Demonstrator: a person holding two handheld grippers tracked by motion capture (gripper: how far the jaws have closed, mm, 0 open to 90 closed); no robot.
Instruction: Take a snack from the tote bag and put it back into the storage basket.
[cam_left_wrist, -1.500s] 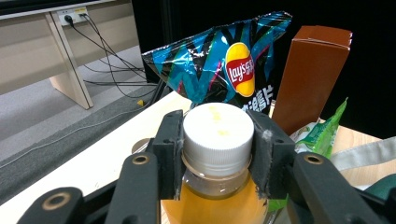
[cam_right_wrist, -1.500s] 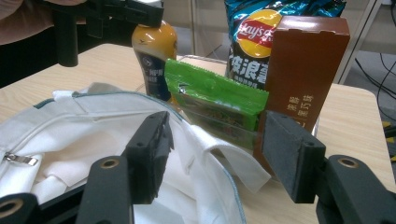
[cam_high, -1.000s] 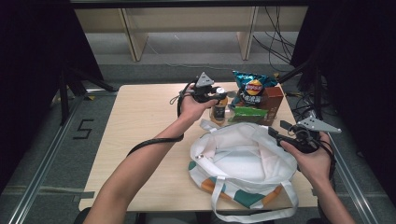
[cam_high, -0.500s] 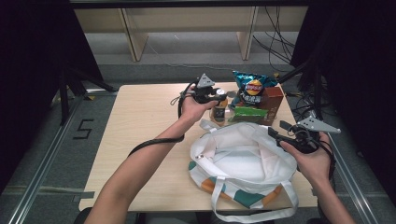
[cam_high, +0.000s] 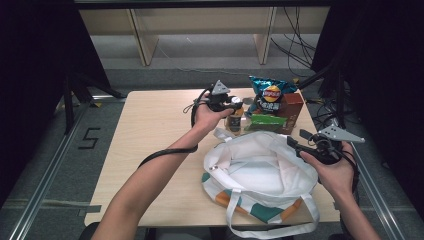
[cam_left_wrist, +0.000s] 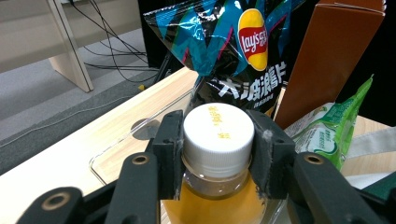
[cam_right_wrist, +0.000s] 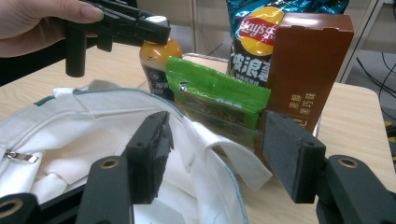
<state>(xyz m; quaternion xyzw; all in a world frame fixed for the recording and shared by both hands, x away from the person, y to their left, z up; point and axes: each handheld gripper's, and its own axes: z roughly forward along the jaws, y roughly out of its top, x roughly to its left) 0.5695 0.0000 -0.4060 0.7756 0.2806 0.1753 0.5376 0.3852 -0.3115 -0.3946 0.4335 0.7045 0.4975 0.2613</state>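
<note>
The left tongs (cam_left_wrist: 218, 154) were clamped on the white screw cap of a clear plastic bottle of amber drink (cam_left_wrist: 217, 140), one black pad on each side of the cap. The bottle stood upright on the pale wooden tabletop (cam_high: 150, 130), at its far side, just beside the other goods. Behind the bottle stood a teal and black foil crisp bag (cam_high: 270, 92). A tall brown cardboard box (cam_high: 292, 107) stood to the right of the bag. A green plastic snack packet (cam_right_wrist: 217, 95) leaned in front of the box and bag.

The right tongs (cam_right_wrist: 212, 158) stood apart, holding nothing, above the right rim of a white fabric tote bag with teal and orange patches (cam_high: 260, 175). The tote bag lay open on the near side of the tabletop, mouth upward, its handles hanging over the front edge.
</note>
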